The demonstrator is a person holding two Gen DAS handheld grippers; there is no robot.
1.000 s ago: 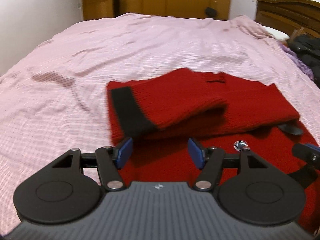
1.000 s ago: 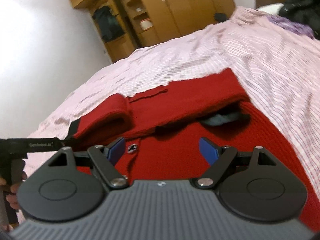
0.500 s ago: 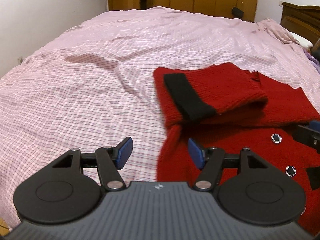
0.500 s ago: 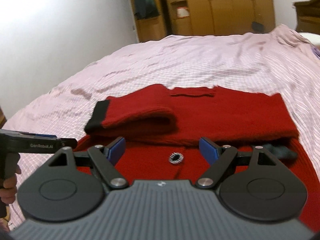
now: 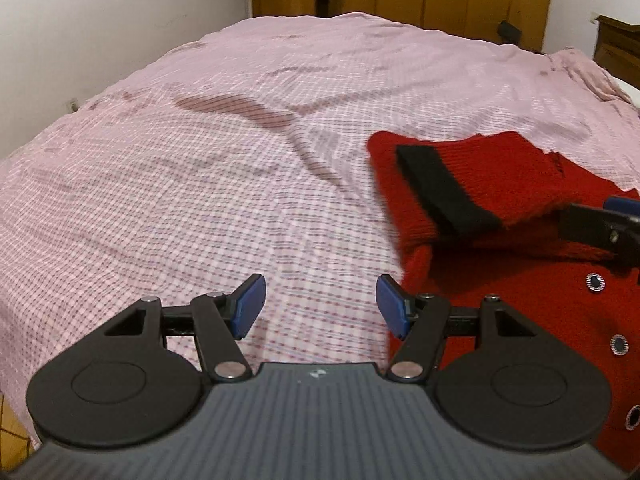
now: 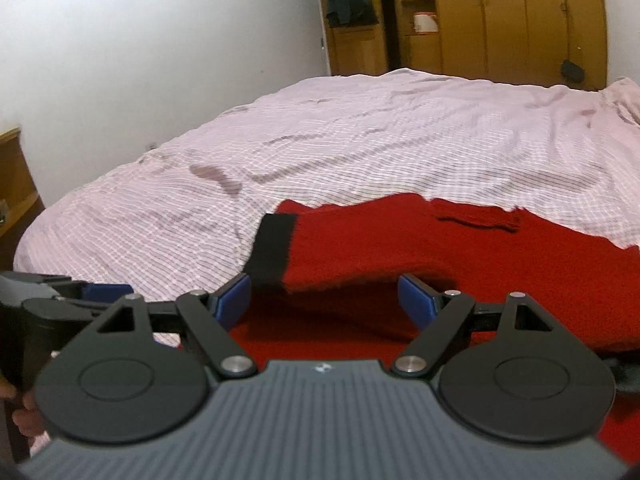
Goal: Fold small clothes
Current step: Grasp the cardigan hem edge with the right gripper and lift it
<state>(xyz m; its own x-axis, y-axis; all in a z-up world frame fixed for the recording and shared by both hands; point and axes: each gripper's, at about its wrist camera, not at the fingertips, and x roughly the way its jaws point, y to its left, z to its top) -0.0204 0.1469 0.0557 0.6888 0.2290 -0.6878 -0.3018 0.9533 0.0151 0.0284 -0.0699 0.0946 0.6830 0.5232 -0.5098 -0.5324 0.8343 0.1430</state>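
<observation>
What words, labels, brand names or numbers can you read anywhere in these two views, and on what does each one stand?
None can be read.
Left tongs: a small pale mark on the grey ribbed body, no letters legible.
Right tongs: the same kind of mark, blurred.
Red knitted cardigan: no label or print shows.
Wooden wardrobe: nothing written that can be made out.

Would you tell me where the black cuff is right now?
The black cuff ends the sleeve folded across the red sweater. It lies right of centre in the left wrist view, near the sweater's left edge, beside the pink sheet.

left gripper point(image 5: 318, 304) off sweater point(image 5: 500, 216), over sheet point(image 5: 200, 200)
</observation>
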